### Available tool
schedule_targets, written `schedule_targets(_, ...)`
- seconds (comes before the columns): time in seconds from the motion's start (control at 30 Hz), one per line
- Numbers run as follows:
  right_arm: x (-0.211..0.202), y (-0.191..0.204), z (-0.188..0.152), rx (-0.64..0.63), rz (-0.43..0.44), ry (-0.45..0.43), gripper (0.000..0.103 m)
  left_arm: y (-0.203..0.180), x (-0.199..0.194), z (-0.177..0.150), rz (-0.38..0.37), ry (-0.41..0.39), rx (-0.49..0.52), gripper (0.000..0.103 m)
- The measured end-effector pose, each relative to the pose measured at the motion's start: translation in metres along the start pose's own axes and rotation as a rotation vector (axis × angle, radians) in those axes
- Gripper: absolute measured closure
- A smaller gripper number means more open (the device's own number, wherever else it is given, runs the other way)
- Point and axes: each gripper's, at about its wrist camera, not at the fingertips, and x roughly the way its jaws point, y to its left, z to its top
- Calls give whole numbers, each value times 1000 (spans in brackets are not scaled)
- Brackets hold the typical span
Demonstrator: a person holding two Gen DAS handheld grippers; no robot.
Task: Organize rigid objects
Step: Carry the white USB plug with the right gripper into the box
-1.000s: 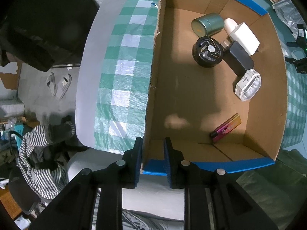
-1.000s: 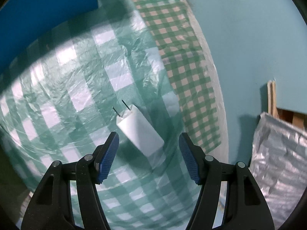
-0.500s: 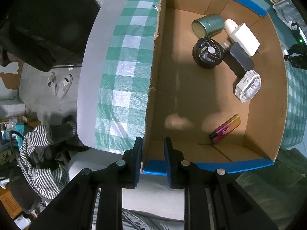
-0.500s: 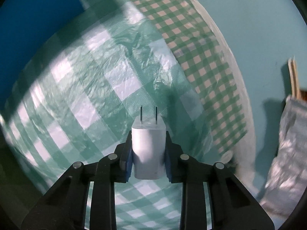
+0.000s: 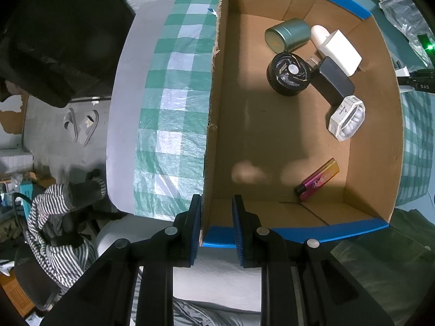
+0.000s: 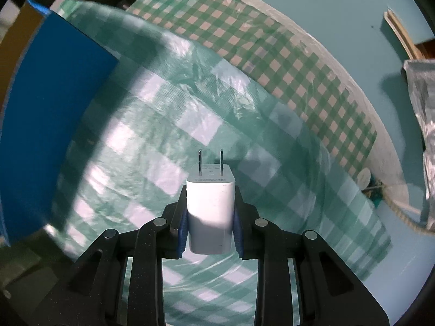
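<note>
1. Charger (image 6: 210, 212) is now clamped between the blue pads of the right gripper (image 6: 210, 217), prongs pointing away from the camera; a second ago it lay slantwise on the cloth (image 6: 152, 141) between wide-open jaws, which have just been closing onto it.
2. In the right view the scene has turned since then: the box's blue wall (image 6: 54, 108) now fills the left side, and the small-check cloth band (image 6: 272, 54) arcs across the top.
3. The left gripper (image 5: 216, 224) is unchanged: its jaws are clenched on the near left corner of the box (image 5: 214, 81), one pad outside the wall, one inside.
4. Contents of the box look the same as before. Far right cluster: tin (image 5: 288, 34) on its side, fan (image 5: 288, 74) just beside it, black block (image 5: 333, 82), white block (image 5: 339, 51), white case (image 5: 346, 118) against the right wall. A lighter (image 5: 318, 180) lies alone near the front right.
5. The left half and middle of the box floor are bare cardboard, bounded by the torn left wall and the blue-taped front rim.
6. Left of the box, the checked cloth runs to the counter edge (image 5: 122, 108); floor with slippers (image 5: 81, 126) lies below.
7. On the right side, open cloth lies between the charger and the box wall, and beyond the cloth's far edge is teal floor (image 6: 326, 5).
</note>
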Motion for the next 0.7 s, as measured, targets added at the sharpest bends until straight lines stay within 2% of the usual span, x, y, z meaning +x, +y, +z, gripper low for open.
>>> schedule_targets(0.37, -52, 41, -4, 22, 51, -78, 78, 0, 0, -2, -5, -5, 38, 82)
schedule_targets(0.7, -103, 94, 13, -37, 61, -165, 77, -1, 0, -5, -11, -16, 68, 82)
